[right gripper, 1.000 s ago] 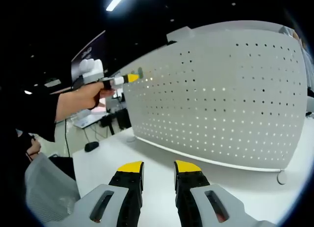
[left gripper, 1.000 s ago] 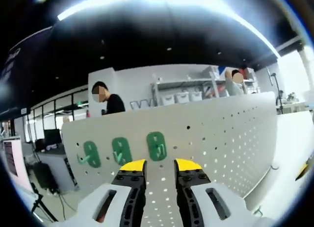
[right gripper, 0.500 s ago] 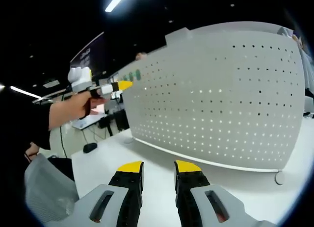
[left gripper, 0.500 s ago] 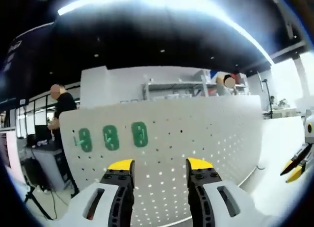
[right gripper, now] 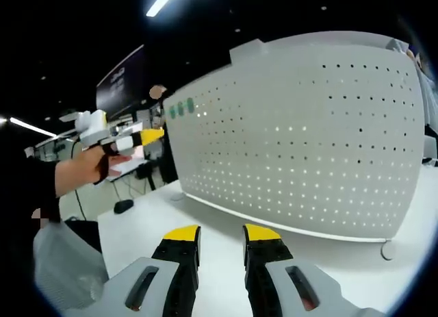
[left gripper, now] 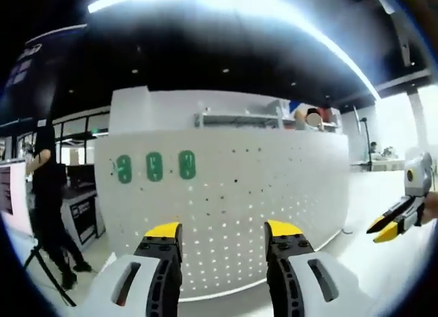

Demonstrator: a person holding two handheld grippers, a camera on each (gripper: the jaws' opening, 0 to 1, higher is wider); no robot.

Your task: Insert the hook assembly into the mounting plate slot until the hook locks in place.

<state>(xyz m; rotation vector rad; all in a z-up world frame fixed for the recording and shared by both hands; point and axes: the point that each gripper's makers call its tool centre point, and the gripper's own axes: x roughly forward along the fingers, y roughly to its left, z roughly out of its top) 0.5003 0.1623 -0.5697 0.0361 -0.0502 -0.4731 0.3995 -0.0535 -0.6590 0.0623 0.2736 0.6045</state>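
In the left gripper view, a white perforated mounting plate point(left gripper: 226, 194) was seen standing upright on a white worktop point(left gripper: 383, 262), with three green hook assemblies point(left gripper: 155, 166) set in a row near its upper left corner. The left hand-held gripper point(left gripper: 222, 231) was held back from the plate with its yellow-tipped jaws spread and nothing between them. The right hand-held gripper point(left gripper: 387, 226) was seen at the right edge, its yellow tips close together, though a small object between them could not be ruled out. Judged from their look, the green pieces were light, stiff plastic, likely best pinched across the flat oval body, leaving the back free for the slot; pressed hard, the freestanding plate might shift. In the right gripper view, the same plate point(right gripper: 301, 125) curved across the frame, the green pieces point(right gripper: 181, 109) appearing as tiny marks at its far top corner. The right hand-held gripper point(right gripper: 222, 236) was low over the worktop point(right gripper: 171, 228), jaws apart and empty. The left hand-held gripper point(right gripper: 147, 135) was held in a hand point(right gripper: 89, 168) beside the plate's far end. The hooks' shape, their seating and the slots were too small to make out.
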